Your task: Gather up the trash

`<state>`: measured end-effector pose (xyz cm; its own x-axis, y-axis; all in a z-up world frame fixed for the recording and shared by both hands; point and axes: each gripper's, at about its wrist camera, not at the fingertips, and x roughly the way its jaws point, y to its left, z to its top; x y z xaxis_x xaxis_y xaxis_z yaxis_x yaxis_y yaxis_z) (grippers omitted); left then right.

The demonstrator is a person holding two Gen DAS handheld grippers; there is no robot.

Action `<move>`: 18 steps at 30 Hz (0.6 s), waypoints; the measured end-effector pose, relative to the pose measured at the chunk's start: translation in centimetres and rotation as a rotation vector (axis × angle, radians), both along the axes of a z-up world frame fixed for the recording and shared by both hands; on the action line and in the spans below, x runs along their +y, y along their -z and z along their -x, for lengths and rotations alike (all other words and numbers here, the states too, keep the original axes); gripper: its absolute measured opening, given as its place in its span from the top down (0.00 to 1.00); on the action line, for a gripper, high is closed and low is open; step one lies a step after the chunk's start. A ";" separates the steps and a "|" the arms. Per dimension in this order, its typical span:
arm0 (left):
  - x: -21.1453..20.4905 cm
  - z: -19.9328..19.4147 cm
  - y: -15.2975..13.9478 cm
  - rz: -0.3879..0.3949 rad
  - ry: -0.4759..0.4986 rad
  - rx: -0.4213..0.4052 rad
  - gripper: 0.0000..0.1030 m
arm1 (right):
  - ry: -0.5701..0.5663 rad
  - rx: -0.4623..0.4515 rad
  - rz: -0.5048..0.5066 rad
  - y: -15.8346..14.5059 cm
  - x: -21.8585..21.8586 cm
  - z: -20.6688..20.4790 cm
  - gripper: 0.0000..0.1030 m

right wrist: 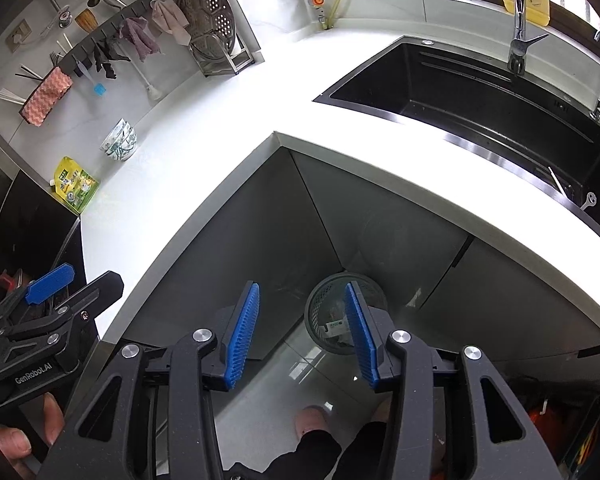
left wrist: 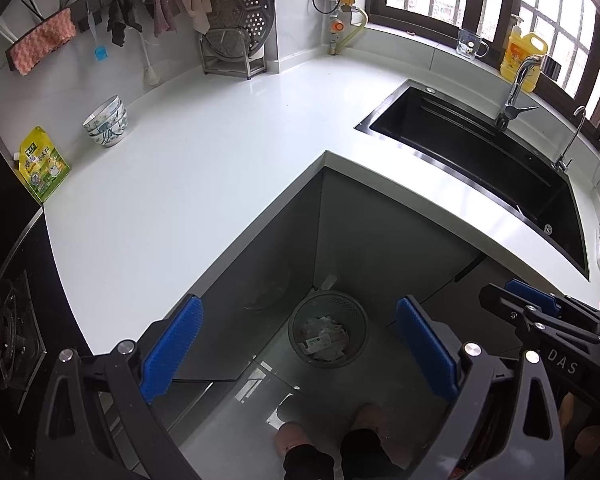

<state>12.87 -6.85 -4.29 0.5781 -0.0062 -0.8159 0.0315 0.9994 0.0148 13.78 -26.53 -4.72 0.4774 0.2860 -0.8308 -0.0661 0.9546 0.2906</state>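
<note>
A dark mesh trash bin (left wrist: 332,298) stands on the floor in the inner corner of the L-shaped counter, with crumpled paper and a wrapper (left wrist: 324,340) inside. My left gripper (left wrist: 300,342) hangs above it, open wide, with nothing between its blue pads. My right gripper (right wrist: 302,336) hovers beside it over the same bin (right wrist: 320,300), jaws partly open and empty. A yellow-green pouch (left wrist: 44,164) lies on the white counter (left wrist: 204,168) at the far left.
Stacked bowls (left wrist: 106,122) sit near the pouch. A black sink (left wrist: 480,152) with a faucet (left wrist: 518,88) fills the right arm of the counter. A stove (left wrist: 16,332) is at the left edge. The person's feet in pink slippers (left wrist: 292,434) stand on the grey floor.
</note>
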 end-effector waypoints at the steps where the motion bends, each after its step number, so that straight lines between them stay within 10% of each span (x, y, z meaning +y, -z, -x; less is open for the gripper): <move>1: 0.0 0.0 0.0 0.002 -0.001 0.000 0.07 | -0.002 0.000 0.001 0.0 0.0 0.0 0.58; 18: 0.7 0.3 -0.3 0.002 -0.006 -0.009 0.07 | -0.004 -0.017 0.007 -0.5 0.0 0.4 0.57</move>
<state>12.58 -6.18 -3.96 0.5854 -0.0042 -0.8107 0.0256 0.9996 0.0133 13.42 -26.53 -4.23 0.4900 0.2818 -0.8249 -0.0745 0.9564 0.2825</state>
